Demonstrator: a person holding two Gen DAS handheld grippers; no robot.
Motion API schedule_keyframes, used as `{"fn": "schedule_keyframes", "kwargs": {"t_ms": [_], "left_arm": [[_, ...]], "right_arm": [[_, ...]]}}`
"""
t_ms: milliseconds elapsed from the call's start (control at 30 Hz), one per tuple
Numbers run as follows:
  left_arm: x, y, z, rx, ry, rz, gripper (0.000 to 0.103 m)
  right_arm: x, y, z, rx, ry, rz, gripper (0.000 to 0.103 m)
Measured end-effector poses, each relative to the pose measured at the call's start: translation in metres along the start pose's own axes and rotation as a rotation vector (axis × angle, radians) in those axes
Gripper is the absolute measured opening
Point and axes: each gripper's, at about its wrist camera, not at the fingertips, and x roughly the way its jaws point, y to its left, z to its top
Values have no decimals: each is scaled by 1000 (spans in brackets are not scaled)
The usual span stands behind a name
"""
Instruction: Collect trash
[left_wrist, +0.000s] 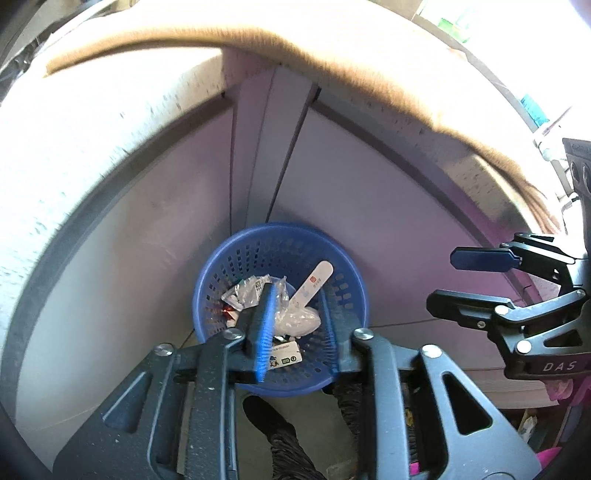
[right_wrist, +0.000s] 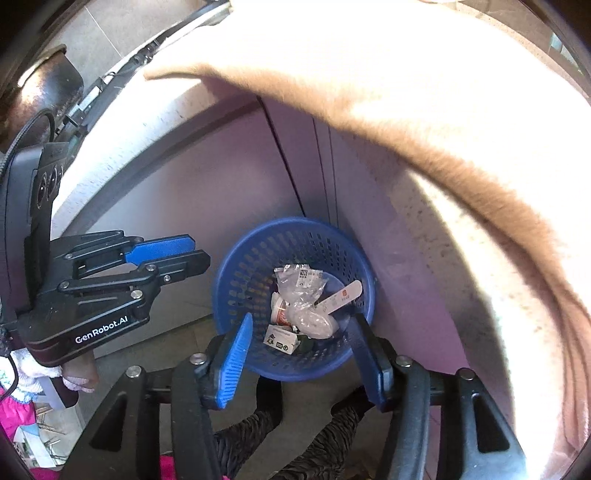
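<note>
Drop step looks complete: trash (right_wrist: 303, 314) lies in the blue basket (right_wrist: 236, 280) on the floor at the counter's inner corner. Left gripper (left_wrist: 295, 325) and right gripper (right_wrist: 303, 354) hover above, jaws apart, empty. Next move, likely: fetch further trash.

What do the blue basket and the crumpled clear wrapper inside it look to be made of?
Blue basket: moulded plastic, matte to slightly glossy, judging by the uniform colour and the regular rows of slots in its wall. Clear wrapper: thin plastic film, probably, since it is see-through, creased and catches glints of light.
</note>
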Motion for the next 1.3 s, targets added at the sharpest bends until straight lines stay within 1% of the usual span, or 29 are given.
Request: {"fn": "schedule_keyframes", "kwargs": {"t_ms": [33, 200, 267, 333, 500, 533, 667, 800, 867, 1033, 1100, 1167, 1233, 1300], "left_arm": [[-4, 0, 1, 1, -8, 0, 32], [-26, 2, 5, 10, -49, 3, 33], [-34, 3, 6, 14, -64, 7, 39], [-44, 3, 7, 17, -86, 12, 50], [-70, 0, 12, 16, -138, 24, 63], [-76, 0, 14, 15, -148, 27, 64], [-95, -2, 18, 11, -185, 43, 65], [-116, -5, 24, -14, -238, 42, 74], [-129, -8, 28, -10, -270, 43, 75], [-158, -24, 45, 16, -337, 61, 85], [-169, -31, 52, 23, -365, 62, 86], [-176, -38, 59, 29, -381, 63, 89], [-182, -46, 66, 33, -397, 78, 95], [-187, -53, 70, 31, -410, 92, 100]], "right_arm": [[-4, 1, 1, 1, -6, 3, 61], [-22, 2, 0, 0, -38, 18, 67], [-30, 3, 1, -1, -53, 23, 70], [-39, 6, 2, -2, -69, 27, 74], [-58, 11, 5, -2, -113, 33, 82], [-63, 11, 6, 0, -122, 35, 83], [-82, 11, 7, 9, -154, 50, 84], [-105, 8, 7, 20, -212, 48, 87], [-117, 6, 8, 33, -244, 52, 88], [-150, -5, 14, 79, -337, 64, 92], [-164, -10, 17, 95, -375, 67, 93], [-177, -13, 20, 103, -410, 64, 96], [-190, -17, 22, 108, -446, 59, 101], [-201, -19, 23, 111, -483, 52, 103]]}}
